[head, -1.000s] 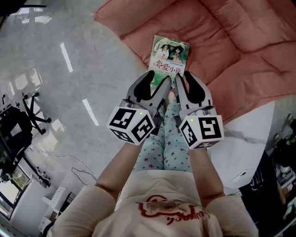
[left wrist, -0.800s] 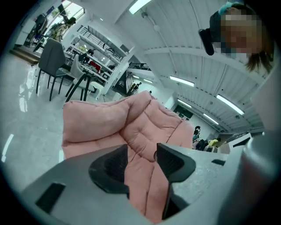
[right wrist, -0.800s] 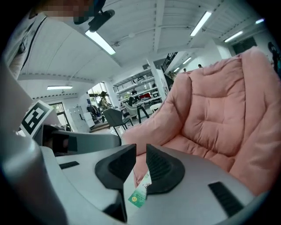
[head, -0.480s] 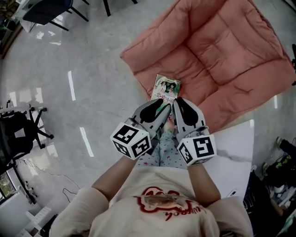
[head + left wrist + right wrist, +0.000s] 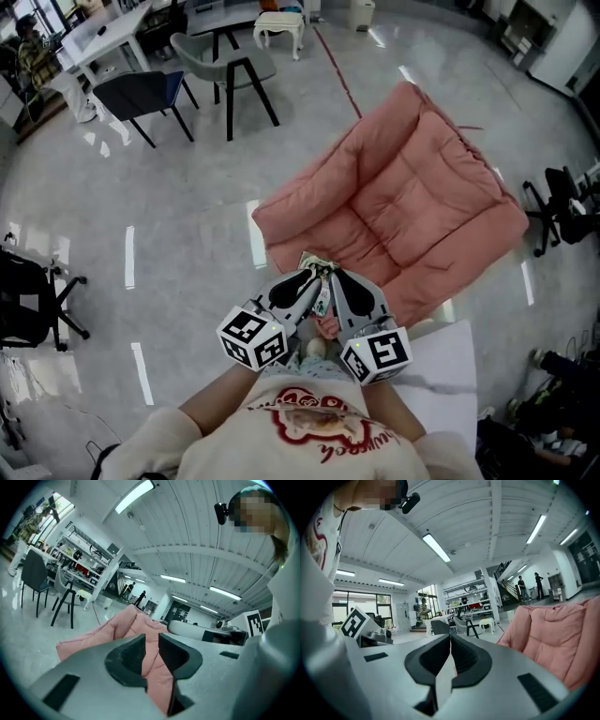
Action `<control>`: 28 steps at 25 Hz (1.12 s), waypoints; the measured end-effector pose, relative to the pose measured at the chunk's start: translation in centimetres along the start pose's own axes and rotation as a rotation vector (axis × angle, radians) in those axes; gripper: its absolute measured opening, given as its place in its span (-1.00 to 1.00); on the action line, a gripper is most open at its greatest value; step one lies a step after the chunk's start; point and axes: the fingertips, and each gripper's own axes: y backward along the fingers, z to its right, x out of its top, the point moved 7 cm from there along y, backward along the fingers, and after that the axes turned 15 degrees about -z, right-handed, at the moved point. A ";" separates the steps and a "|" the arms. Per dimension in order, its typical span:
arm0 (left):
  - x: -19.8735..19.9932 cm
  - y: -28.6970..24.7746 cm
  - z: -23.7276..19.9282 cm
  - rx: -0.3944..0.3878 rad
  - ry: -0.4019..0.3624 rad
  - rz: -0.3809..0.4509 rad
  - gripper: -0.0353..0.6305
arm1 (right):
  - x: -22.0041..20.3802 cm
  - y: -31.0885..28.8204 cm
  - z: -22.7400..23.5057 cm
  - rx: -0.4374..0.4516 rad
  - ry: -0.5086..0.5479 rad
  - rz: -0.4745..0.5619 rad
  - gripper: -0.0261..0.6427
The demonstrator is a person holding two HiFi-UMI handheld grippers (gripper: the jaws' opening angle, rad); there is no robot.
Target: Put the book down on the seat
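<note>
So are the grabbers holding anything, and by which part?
Nothing. The left gripper has just been closing, its jaws apart with nothing between them; the right gripper is shut empty. The book lies on the seat.

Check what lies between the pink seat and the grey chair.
Only bare grey floor, marked by a red line, lies between the pink seat and the grey chair; the head view shows it.

My left gripper (image 5: 151, 639) points almost level. Its jaws have just been closing and now stand a narrow gap apart, with nothing gripped. Through the gap I see only the pink seat cushion (image 5: 117, 627) beyond. To the left, a dark chair (image 5: 33, 576) and a black-legged chair (image 5: 65, 585) stand on the glossy floor (image 5: 28, 639), with shelving (image 5: 82, 562) behind them.
</note>
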 end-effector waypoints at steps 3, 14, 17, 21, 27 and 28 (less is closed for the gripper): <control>1.2 1.1 1.1 -0.013 -0.029 0.024 -0.65 | 1.6 0.7 -1.0 0.011 0.025 0.019 -0.90; 2.1 4.4 2.6 -0.088 -0.103 0.042 -0.88 | 1.2 1.4 -4.1 0.061 -0.046 0.037 -0.92; 1.3 4.5 2.4 -0.112 -0.099 0.038 -0.88 | 0.3 1.8 -4.6 0.036 -0.042 0.045 -0.92; 2.1 5.4 2.4 -0.122 -0.099 0.060 -0.88 | 0.8 2.9 -4.6 0.031 -0.022 0.065 -0.92; 0.9 7.3 4.8 -0.093 -0.110 0.083 -0.88 | 0.8 4.9 -6.9 0.067 0.024 0.083 -0.92; 0.5 7.4 5.3 -0.091 -0.111 0.088 -0.88 | 0.4 5.3 -7.2 0.074 0.024 0.085 -0.92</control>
